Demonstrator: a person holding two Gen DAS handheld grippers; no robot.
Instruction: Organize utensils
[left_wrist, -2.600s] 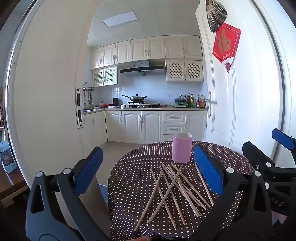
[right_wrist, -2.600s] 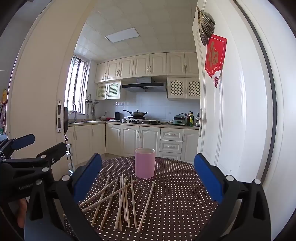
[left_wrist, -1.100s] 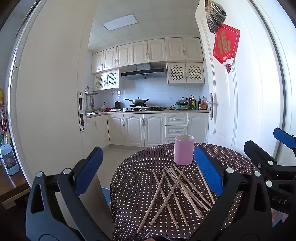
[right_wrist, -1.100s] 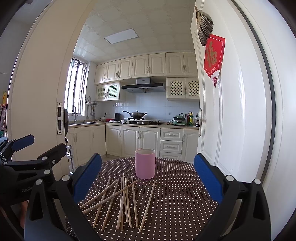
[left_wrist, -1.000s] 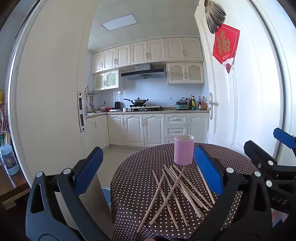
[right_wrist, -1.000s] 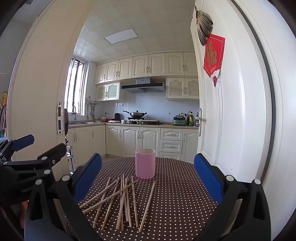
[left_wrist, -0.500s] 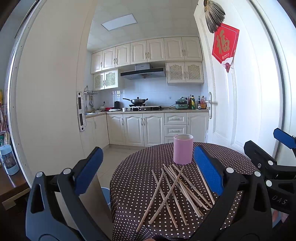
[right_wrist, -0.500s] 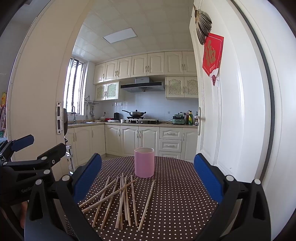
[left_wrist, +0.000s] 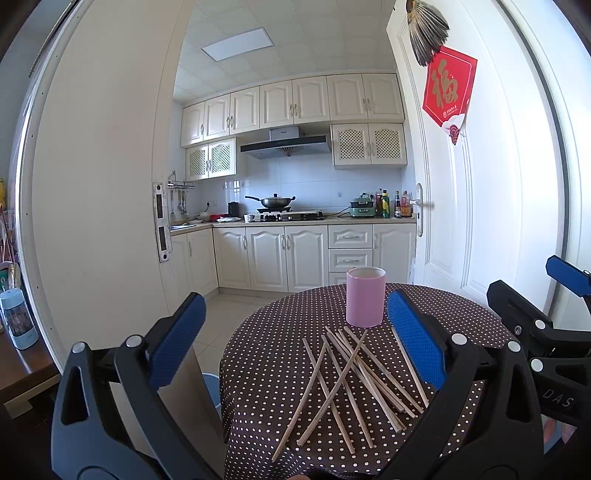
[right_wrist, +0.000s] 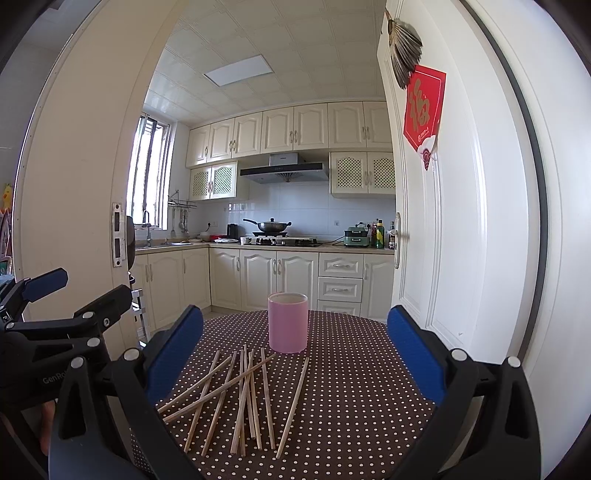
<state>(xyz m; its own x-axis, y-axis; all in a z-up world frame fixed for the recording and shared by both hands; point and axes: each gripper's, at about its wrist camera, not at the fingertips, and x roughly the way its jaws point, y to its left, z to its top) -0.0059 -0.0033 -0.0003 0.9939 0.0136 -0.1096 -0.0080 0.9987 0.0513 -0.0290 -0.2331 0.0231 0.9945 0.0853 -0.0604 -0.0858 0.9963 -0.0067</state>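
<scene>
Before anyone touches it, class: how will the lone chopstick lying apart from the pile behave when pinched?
The lone chopstick looks thin, straight and wooden: probably stiff and light. Lying flat on the tablecloth, it may roll or slip from the pads.

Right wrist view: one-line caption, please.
Open right gripper faces loose wooden chopsticks and a pink cup on a polka-dot table.

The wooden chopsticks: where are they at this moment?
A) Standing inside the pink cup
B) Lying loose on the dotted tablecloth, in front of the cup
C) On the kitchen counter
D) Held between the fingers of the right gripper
B: the chopsticks lie crossed on the tablecloth in front of the pink cup, and both grippers are open and hold nothing.
</scene>
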